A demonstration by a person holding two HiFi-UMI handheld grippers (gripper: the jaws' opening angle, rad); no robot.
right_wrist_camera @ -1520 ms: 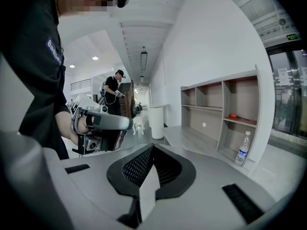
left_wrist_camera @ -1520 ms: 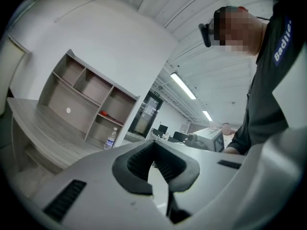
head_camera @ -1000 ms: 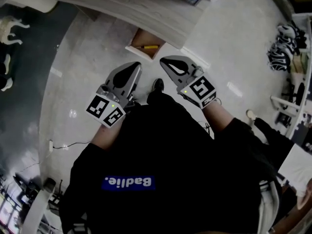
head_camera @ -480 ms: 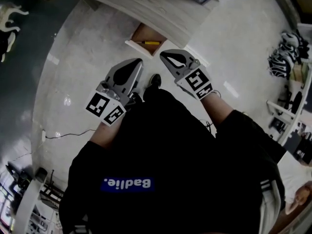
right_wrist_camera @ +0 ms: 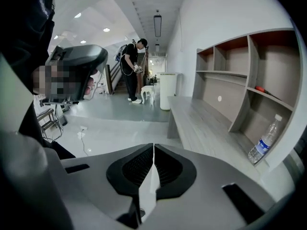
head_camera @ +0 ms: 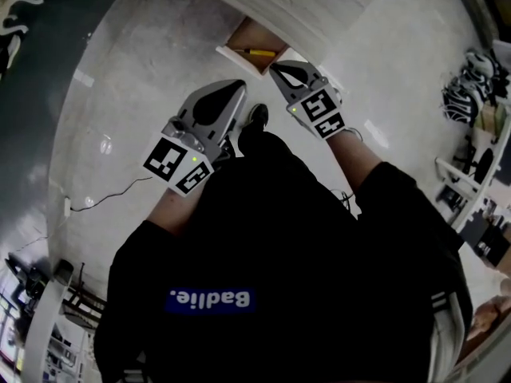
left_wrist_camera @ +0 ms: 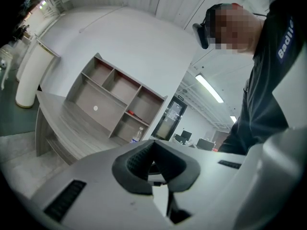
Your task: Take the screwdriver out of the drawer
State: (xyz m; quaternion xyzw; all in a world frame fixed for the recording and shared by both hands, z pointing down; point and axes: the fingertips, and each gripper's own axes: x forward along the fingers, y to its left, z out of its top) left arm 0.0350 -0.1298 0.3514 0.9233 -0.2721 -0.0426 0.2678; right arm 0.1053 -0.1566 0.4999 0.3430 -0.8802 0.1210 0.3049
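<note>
Lying inside open brown wooden drawer (head_camera: 239, 37): yellow-handled screwdriver (head_camera: 257, 52), close to front edge. Pale grey wooden bench (head_camera: 263, 10) overhangs drawer's rear. Right claw (head_camera: 274, 67) pinched together, empty, tips just beside drawer front. Left claw (head_camera: 238, 88) also pinched together, empty, nearer person. Black shoe (head_camera: 257, 116) between both claws. Clear plastic water bottle (right_wrist_camera: 263, 145) on bench beside grey shelf unit (right_wrist_camera: 240, 71).
</note>
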